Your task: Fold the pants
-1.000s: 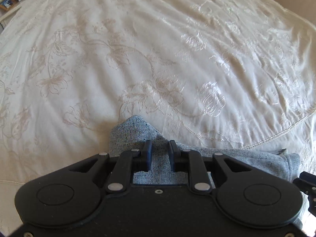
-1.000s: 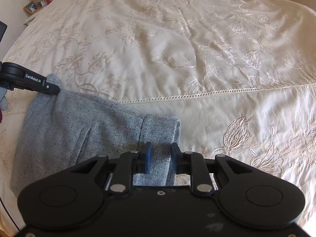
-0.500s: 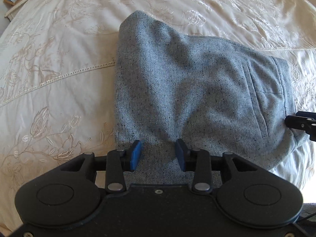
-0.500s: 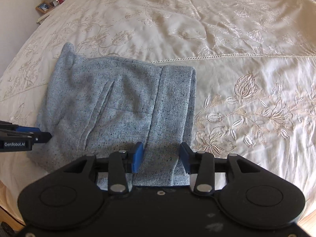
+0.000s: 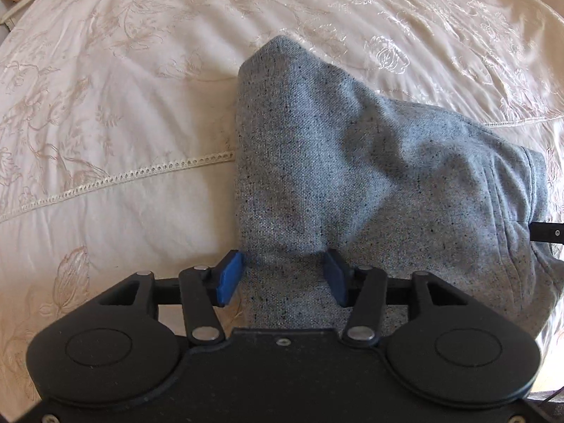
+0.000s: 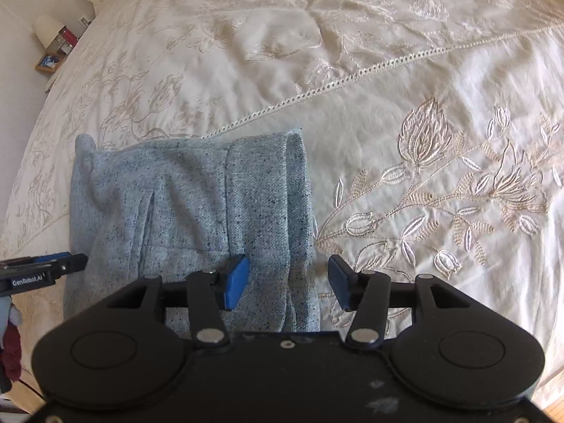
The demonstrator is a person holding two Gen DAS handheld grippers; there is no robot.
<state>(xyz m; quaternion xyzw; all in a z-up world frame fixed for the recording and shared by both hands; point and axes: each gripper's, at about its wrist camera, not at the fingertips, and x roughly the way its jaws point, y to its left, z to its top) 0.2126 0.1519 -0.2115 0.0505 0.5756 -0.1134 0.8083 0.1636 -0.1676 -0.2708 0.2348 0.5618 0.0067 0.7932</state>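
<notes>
The grey speckled pants (image 5: pixel 370 176) lie folded in a compact bundle on the cream bedspread (image 5: pixel 123 105). My left gripper (image 5: pixel 283 276) hovers over the bundle's left near corner, its jaws opening, blue pads apart with cloth lying between them but not pinched. In the right wrist view the pants (image 6: pixel 197 204) show a folded right edge and a pleat. My right gripper (image 6: pixel 287 282) is over that right near edge, its jaws opening wide, the cloth edge between the pads and not pressed. The left gripper's tip (image 6: pixel 53 268) shows at the far left there.
The embroidered bedspread (image 6: pixel 423 141) stretches far beyond the pants, with a lace seam (image 6: pixel 317 91) across it. A bedside shelf with a lamp and picture frame (image 6: pixel 53 56) stands at the upper left. The bed's near edge and wood floor (image 6: pixel 553 405) show at the lower right.
Both grippers let go of the pants and their jaws have spread wide. The folded bundle now lies flat on the bed, and both grippers have drawn back toward its near edge.
</notes>
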